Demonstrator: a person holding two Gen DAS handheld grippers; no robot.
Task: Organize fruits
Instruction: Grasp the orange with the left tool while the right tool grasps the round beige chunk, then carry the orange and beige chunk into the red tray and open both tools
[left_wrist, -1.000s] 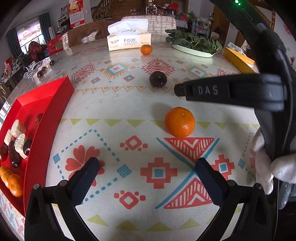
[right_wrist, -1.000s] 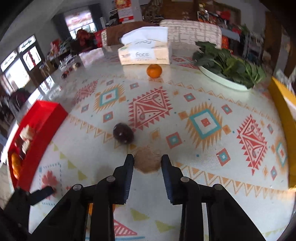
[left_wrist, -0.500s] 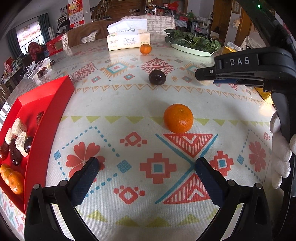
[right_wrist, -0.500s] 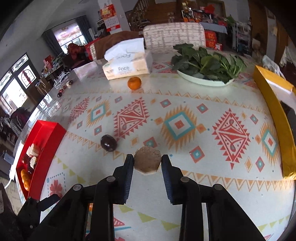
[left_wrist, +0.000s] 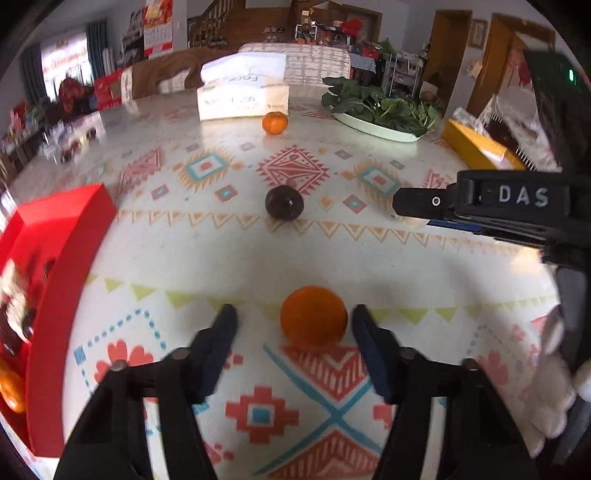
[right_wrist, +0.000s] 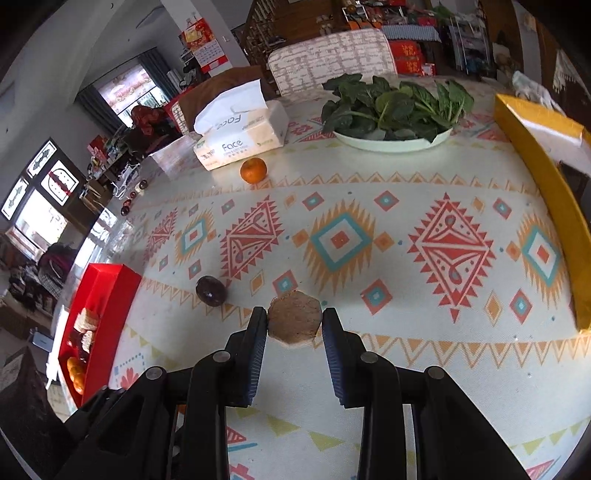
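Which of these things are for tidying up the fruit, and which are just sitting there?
For the job:
near orange, between the left tool's closing fingers, not yet pinched
far orange
dark fruit
brown hexagon piece, gripped by the right tool
red tray

Just sitting there:
tissue box
plate of greens
yellow box

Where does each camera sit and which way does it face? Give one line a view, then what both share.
Left wrist: rides the left gripper, looking down along its fingers at the near orange between its jaws, which have just been closing; the right gripper and a gloved hand show too.
Right wrist: rides the right gripper, which grips a brown hexagonal piece above the patterned table.
Shared: dark fruit, far orange, tissue box, greens, red tray.
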